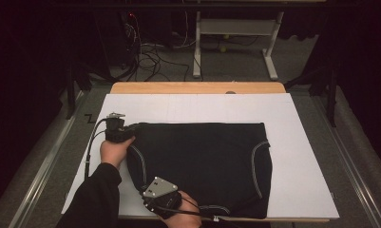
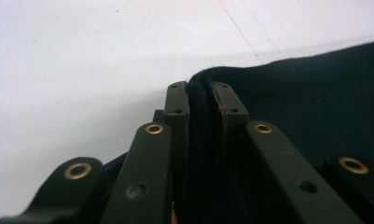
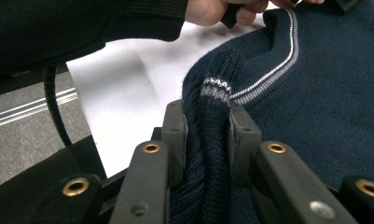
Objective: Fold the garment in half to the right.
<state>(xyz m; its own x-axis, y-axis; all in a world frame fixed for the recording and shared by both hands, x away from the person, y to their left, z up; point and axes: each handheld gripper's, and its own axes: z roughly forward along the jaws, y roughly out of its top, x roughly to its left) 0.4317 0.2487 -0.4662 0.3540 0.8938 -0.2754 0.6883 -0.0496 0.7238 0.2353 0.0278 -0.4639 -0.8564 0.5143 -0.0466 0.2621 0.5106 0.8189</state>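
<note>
The left tool is clamped on a fold of the dark sweater at that garment's far left corner, on the white sheet covering the worktop. The sweater lies flat across the middle of the sheet. At the sweater's near left edge, the right tool pinches its striped hem tightly.

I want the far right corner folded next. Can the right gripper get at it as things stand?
Probably not yet: the right gripper is shut on the near left edge of the dark sweater, and the far right corner lies across the whole garment. Nothing blocks the way; it would have to let go first.
</note>
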